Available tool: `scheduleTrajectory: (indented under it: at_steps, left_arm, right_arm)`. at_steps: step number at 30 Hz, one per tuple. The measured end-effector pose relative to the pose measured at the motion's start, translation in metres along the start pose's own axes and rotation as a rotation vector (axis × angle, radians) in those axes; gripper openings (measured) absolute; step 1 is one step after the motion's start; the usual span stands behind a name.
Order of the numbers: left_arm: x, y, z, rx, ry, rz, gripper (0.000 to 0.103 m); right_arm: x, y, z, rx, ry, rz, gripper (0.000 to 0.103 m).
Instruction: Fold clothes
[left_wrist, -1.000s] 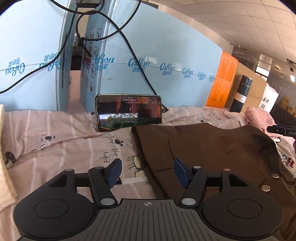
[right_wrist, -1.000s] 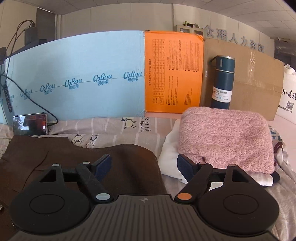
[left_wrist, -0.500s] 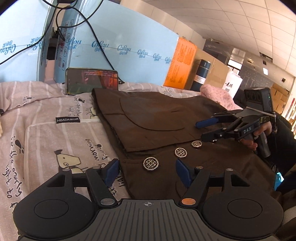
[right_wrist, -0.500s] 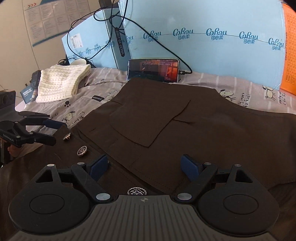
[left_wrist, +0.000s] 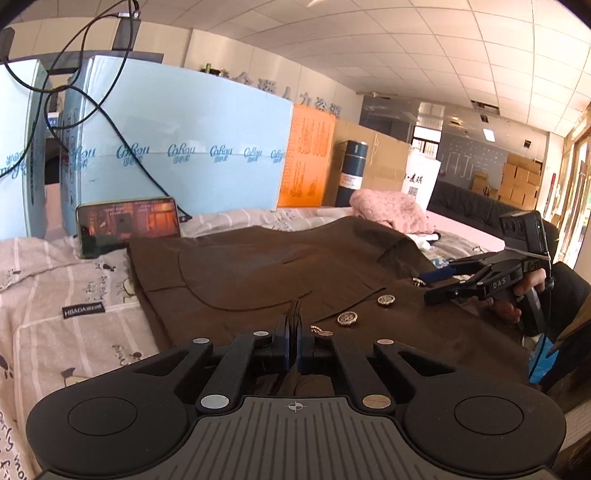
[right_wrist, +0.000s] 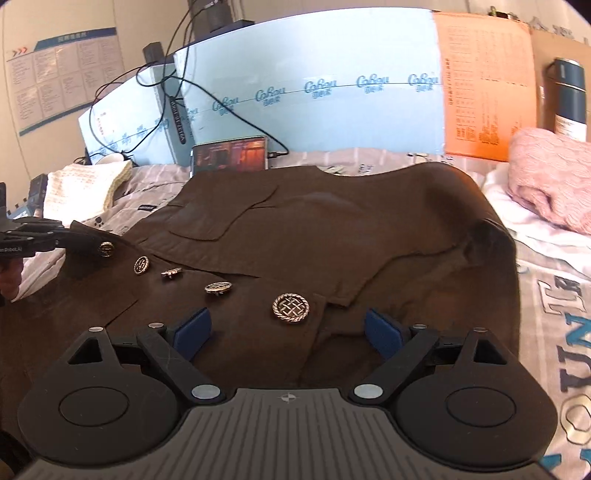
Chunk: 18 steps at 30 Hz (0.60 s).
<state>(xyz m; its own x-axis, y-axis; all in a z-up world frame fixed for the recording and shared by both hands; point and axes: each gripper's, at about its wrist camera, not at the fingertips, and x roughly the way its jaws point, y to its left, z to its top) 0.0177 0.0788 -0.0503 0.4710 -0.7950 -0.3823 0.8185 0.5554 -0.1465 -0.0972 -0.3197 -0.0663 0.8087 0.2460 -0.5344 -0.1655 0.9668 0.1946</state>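
Note:
A dark brown jacket (left_wrist: 280, 266) with several round metal buttons lies spread on the bed; it also fills the right wrist view (right_wrist: 332, 229). My left gripper (left_wrist: 294, 343) is shut on the jacket's near front edge, beside a button (left_wrist: 347, 318). In the right wrist view it (right_wrist: 64, 236) holds the left edge of the jacket. My right gripper (right_wrist: 288, 330) is open just above the jacket, a large button (right_wrist: 290, 307) between its fingers. In the left wrist view it (left_wrist: 437, 284) hovers open at the jacket's right side.
A phone (left_wrist: 127, 225) leans on blue foam boards (left_wrist: 177, 155) behind the jacket. A folded pink sweater (right_wrist: 550, 177) and a dark flask (right_wrist: 570, 99) stand at the right. A cream knit (right_wrist: 86, 184) lies far left. The bedsheet (left_wrist: 66, 302) is striped.
My left gripper has shut on the jacket's front edge and lifted it slightly. My right gripper has moved down close over the buttons at the jacket's right side and stays open.

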Motion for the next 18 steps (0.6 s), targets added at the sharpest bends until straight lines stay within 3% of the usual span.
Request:
scheduleTrajectory:
  at_steps: [4,6,9,11,15,17,18]
  left_arm:
    - [0.021,0.012,-0.001,0.037,0.104,0.113,0.003]
    - [0.030,0.018,-0.003,0.058,0.163,0.178,0.013]
    - [0.027,0.021,0.004,0.075,0.115,0.233,0.027]
    - [0.026,0.021,0.010,0.080,0.086,0.252,0.047]
    - [0.037,0.025,0.019,0.057,0.076,0.262,0.048]
    - [0.047,0.029,0.021,0.048,0.090,0.271,0.048]
    - [0.051,0.032,0.020,0.035,0.104,0.266,0.048]
  right_arm:
    - [-0.013,-0.010,0.003,0.019,-0.058,-0.053,0.090]
    - [-0.013,-0.014,0.010,0.024,-0.077,-0.085,0.090]
    - [-0.005,-0.027,0.025,0.074,-0.091,-0.153,0.090]
    - [0.001,-0.038,0.035,0.134,-0.100,-0.168,0.090]
    - [-0.002,-0.050,0.055,0.205,-0.217,-0.160,0.087]
    - [-0.003,-0.056,0.065,0.218,-0.257,-0.155,0.081]
    - [-0.002,-0.060,0.068,0.227,-0.264,-0.154,0.073]
